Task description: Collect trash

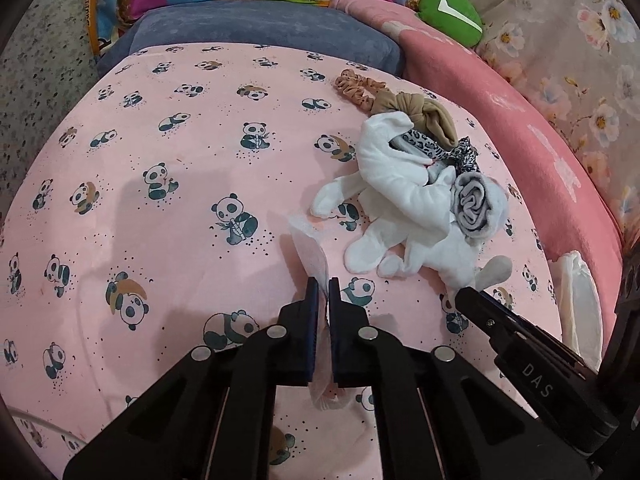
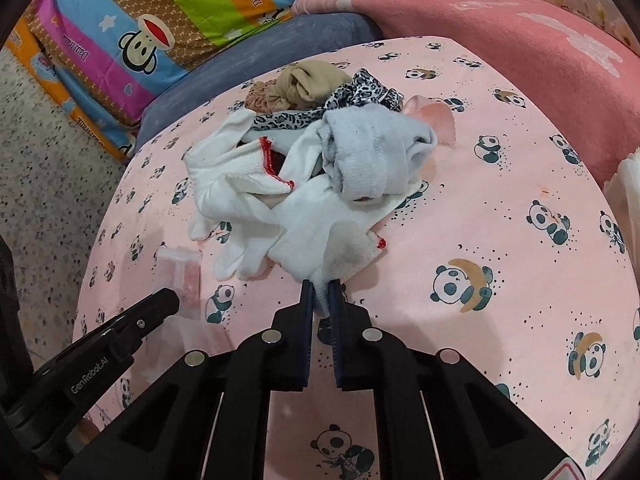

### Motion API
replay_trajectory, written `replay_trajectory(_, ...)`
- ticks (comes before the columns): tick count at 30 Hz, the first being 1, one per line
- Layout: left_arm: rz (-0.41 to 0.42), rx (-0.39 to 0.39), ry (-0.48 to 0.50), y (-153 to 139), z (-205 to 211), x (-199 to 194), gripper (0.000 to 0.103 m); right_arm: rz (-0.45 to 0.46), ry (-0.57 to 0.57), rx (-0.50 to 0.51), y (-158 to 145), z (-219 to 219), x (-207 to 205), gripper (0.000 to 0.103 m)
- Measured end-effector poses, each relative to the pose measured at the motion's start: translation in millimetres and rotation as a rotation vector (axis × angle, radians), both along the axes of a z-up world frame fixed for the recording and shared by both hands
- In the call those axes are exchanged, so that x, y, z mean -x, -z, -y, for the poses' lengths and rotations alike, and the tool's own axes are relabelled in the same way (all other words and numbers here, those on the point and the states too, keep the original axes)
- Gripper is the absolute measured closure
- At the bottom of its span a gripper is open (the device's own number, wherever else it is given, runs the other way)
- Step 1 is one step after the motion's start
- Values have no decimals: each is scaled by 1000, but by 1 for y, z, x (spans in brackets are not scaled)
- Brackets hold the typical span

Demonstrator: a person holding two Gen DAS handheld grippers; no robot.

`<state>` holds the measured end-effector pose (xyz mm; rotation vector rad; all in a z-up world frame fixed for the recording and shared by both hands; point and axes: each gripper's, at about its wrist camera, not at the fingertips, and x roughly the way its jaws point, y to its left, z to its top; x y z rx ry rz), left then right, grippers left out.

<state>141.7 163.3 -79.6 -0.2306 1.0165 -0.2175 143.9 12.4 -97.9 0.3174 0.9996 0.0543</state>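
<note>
My left gripper (image 1: 323,282) is shut on a thin clear plastic wrapper (image 1: 310,250) that stands up from the pink panda sheet (image 1: 180,220); the wrapper's lower end hangs out below the pads. To its right lies a pile of white gloves (image 1: 400,200) with a rolled grey sock (image 1: 476,204), a beige stocking (image 1: 424,114) and a leopard-print band (image 1: 432,146). My right gripper (image 2: 322,286) is shut on the near tip of a white glove (image 2: 320,236) at the pile's front edge. A pink translucent scrap (image 2: 434,118) lies behind the pile.
A pink blanket (image 1: 520,128), a blue cushion (image 1: 260,28) and a striped cartoon pillow (image 2: 160,28) border the sheet at the back. A white plastic bag (image 1: 580,300) sits at the right edge. Speckled floor (image 2: 40,180) lies to the left.
</note>
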Motion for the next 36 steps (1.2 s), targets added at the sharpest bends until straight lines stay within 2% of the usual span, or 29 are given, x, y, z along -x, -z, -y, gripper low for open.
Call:
replay_trajectory(13,101,11,67,-52,32,25,98,192,8,-56,-82,14,46,94)
replay_trajectory(23,178,43,175,-91,76,44,98,329,78,-65,-140,59,88,94)
replay_trajectory(28,213,46,239,-106,108,50,98,375,146,-56,-156,92,108,94)
replay_trajectory(36,242,55,368,-118,171,63,98,395,271,-60,-159,154,137,94)
